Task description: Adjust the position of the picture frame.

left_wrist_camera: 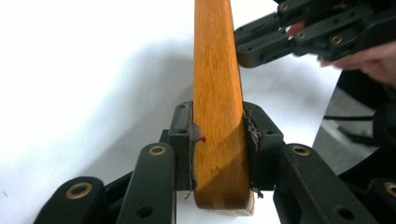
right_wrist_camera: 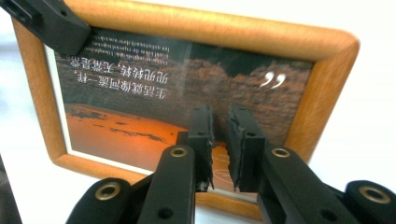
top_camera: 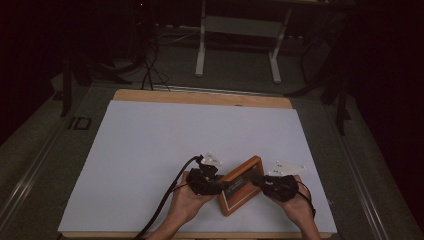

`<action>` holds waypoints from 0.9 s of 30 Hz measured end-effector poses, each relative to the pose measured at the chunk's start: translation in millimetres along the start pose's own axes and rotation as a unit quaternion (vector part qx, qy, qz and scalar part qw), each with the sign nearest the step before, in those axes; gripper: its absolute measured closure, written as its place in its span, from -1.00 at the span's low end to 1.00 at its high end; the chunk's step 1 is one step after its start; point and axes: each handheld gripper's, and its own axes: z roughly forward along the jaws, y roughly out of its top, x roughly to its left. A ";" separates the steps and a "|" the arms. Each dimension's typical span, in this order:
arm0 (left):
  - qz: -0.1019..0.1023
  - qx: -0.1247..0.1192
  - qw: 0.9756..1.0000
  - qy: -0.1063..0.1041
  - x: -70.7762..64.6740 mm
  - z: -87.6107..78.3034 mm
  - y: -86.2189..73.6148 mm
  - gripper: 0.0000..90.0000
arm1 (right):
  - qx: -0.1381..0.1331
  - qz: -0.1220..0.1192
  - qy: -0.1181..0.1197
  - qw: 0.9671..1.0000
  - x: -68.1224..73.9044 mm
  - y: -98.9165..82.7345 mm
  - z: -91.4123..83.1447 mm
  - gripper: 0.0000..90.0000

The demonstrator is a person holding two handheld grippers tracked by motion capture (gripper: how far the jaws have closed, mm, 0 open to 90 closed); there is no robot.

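Wooden picture frame (left_wrist_camera: 218, 93) sat clamped in the left tool (left_wrist_camera: 219, 149); the right tool (right_wrist_camera: 220, 140), slightly parted and gripping nothing, hovered before the frame's glass.

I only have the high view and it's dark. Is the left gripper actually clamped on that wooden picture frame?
Observer: Yes. In the left gripper view, the left gripper has both pads pressed on the picture frame, one on each face, near a corner.
Operator: And the right one?
Observer: The right gripper has its jaws a narrow gap apart in front of the frame's face, with nothing between them.
Operator: What's in the frame?
Observer: An orange landscape print with white Chinese text, upside down in the right gripper view.
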 end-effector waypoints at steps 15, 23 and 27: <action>0.104 0.017 0.994 -0.022 12.6 -1.5 28.8 0.54 | -0.025 0.008 -0.025 0.999 -9.5 0.7 -18.9 0.69; 0.164 0.035 0.986 -0.005 20.1 -22.1 42.7 0.54 | -0.037 -0.005 -0.022 0.999 -8.8 13.2 -22.9 0.64; 0.181 0.042 0.982 0.017 27.1 -37.7 47.1 0.54 | -0.038 -0.017 -0.019 0.999 -7.4 21.4 -21.7 0.63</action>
